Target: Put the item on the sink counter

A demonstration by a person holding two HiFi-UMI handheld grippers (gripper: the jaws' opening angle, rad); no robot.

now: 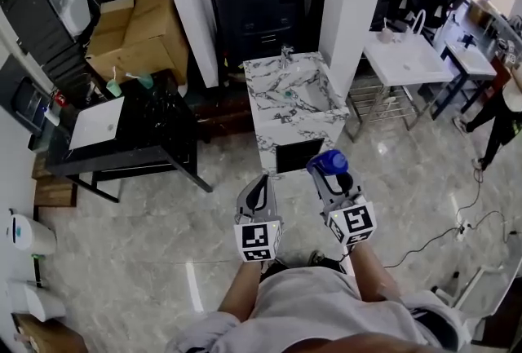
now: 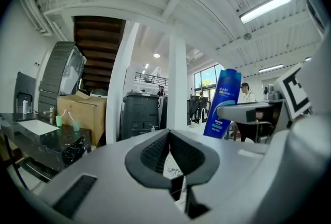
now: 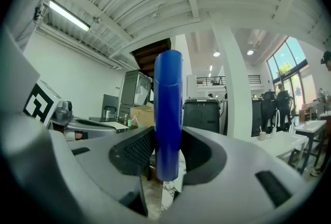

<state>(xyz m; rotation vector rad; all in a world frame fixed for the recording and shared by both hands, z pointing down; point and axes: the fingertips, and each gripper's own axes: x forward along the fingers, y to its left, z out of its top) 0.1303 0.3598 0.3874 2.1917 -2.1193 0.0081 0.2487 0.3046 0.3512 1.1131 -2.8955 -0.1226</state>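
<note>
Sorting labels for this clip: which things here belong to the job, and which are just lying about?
Job: blue bottle, right gripper holding it, marble sink counter.
Lying about: black table, green cups, cardboard boxes, white sink.

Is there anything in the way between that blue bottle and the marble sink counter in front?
Nothing visible does. The right gripper grips the blue bottle upright, and only open floor lies between it and the marble sink counter ahead.
</note>
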